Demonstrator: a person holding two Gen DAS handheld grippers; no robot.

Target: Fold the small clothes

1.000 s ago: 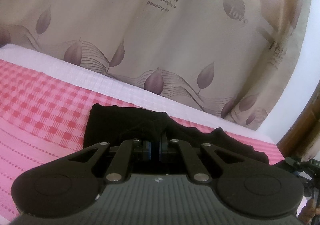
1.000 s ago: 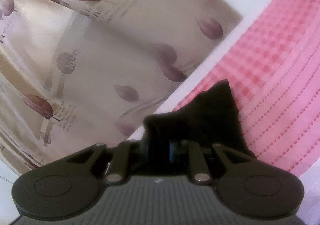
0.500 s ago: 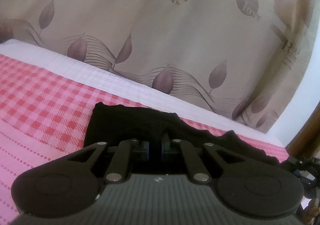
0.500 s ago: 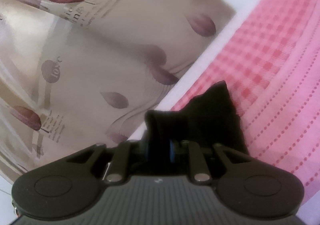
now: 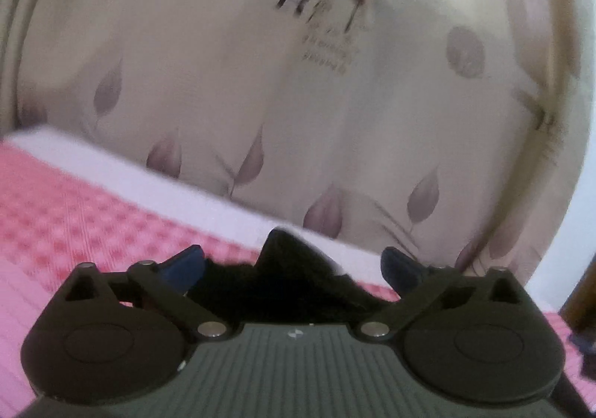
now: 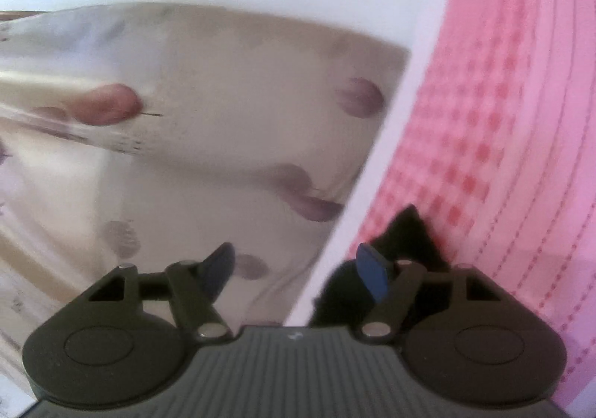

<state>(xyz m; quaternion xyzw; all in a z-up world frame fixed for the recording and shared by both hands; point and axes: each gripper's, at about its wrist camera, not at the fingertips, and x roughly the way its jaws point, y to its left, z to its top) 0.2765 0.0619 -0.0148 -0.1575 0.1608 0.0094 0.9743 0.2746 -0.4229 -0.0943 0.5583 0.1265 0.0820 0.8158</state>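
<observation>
A small black garment lies bunched on the pink checked bedspread, just ahead of my left gripper, whose blue-padded jaws stand wide apart with nothing held. In the right wrist view the same black garment lies behind the right fingertip. My right gripper is open and empty, and its jaws hold nothing. Both views are blurred by motion.
A beige curtain with purple leaf prints hangs right behind the bed's far edge; it also shows in the right wrist view. A white mattress strip borders the bedspread. Dark wooden furniture stands at the right.
Both grippers were shut on the black garment and have now opened, letting it drop onto the bedspread. Both have tilted up and drawn back.
</observation>
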